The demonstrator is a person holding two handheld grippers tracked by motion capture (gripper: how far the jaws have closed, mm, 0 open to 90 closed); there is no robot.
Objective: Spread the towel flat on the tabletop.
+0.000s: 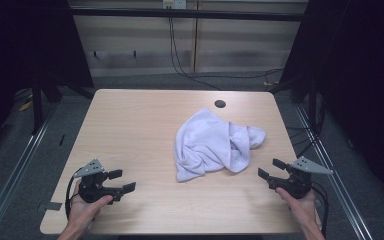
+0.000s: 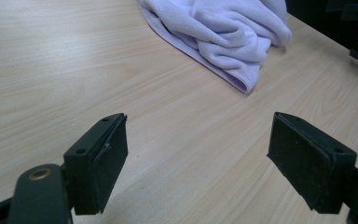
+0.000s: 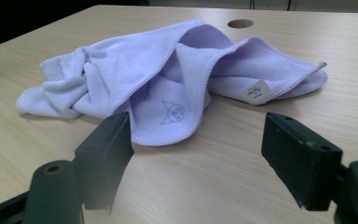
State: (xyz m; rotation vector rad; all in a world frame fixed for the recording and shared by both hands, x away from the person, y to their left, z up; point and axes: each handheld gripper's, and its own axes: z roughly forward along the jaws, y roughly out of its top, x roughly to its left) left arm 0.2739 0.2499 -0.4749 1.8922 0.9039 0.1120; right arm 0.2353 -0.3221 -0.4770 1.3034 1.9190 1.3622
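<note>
High view: crumpled towel (image 1: 215, 145) between, apart from both grippers' fingers (image 1: 129, 187).

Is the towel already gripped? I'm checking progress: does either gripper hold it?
No: the towel lies crumpled on the table, and both the left gripper and right gripper are open, apart from it.

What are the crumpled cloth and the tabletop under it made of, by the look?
Cloth: soft pale lilac terry or microfibre, judging by its fuzzy nap, stitched hem and sewn label. Tabletop: light wood-grain surface, matt, probably laminate rather than solid wood.
</note>
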